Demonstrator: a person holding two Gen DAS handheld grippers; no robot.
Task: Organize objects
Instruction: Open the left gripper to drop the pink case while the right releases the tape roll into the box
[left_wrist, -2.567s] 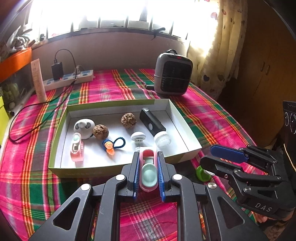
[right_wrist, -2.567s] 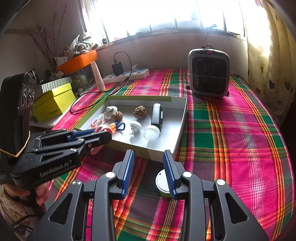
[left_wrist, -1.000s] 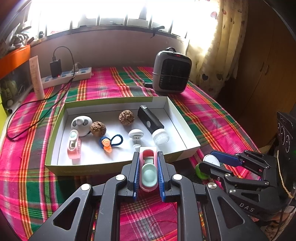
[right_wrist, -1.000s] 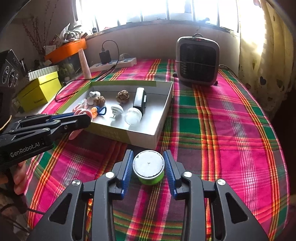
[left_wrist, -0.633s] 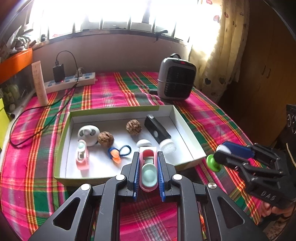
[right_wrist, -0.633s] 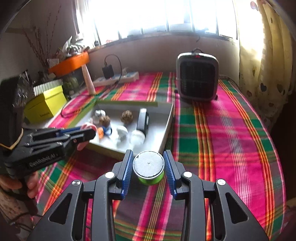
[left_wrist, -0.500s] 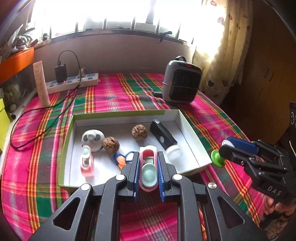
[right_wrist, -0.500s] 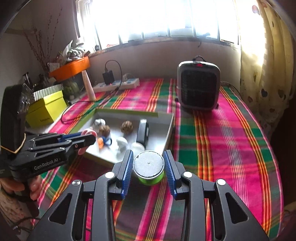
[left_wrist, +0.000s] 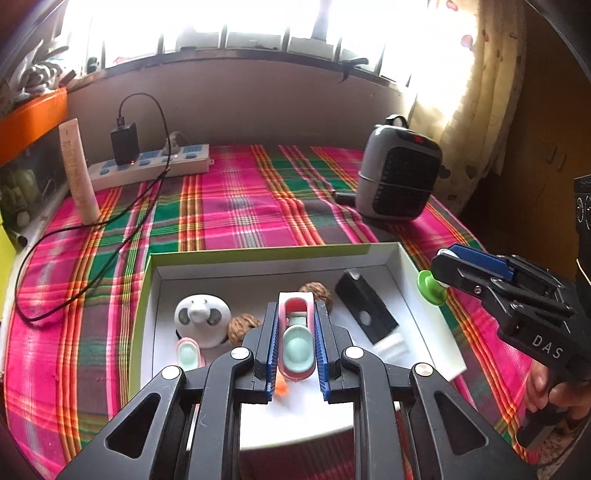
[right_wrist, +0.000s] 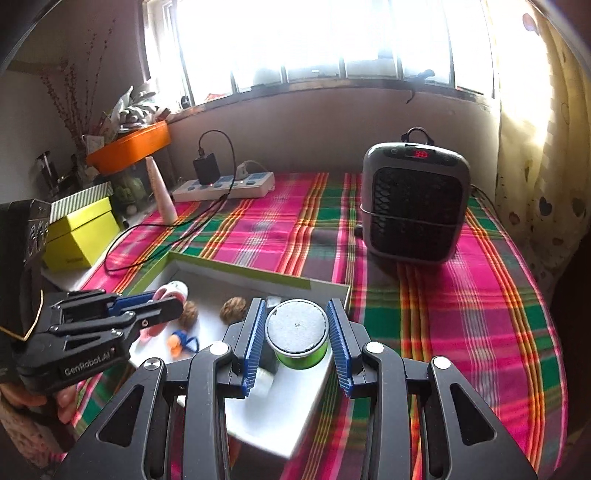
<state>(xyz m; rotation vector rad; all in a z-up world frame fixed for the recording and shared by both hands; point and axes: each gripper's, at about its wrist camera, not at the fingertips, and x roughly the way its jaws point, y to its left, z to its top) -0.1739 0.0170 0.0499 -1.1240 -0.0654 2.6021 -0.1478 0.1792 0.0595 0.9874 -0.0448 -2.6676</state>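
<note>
Your tray (left_wrist: 424, 295) floor crowded left and middle by panda case (left_wrist: 201, 319), walnuts (left_wrist: 243, 326), black flashlight (left_wrist: 367, 312), bare white floor near its front right corner, heater (right_wrist: 415, 203) and power strip (left_wrist: 151, 166) blocking the far bench (right_wrist: 480, 314), open plaid cloth to your right.

"DAS" in white on the right gripper (left_wrist: 443, 275) body – "GenRobot.AI" on the left gripper (right_wrist: 173, 301) body. Red digits glow on heater (right_wrist: 415, 201) top, unreadable.
</note>
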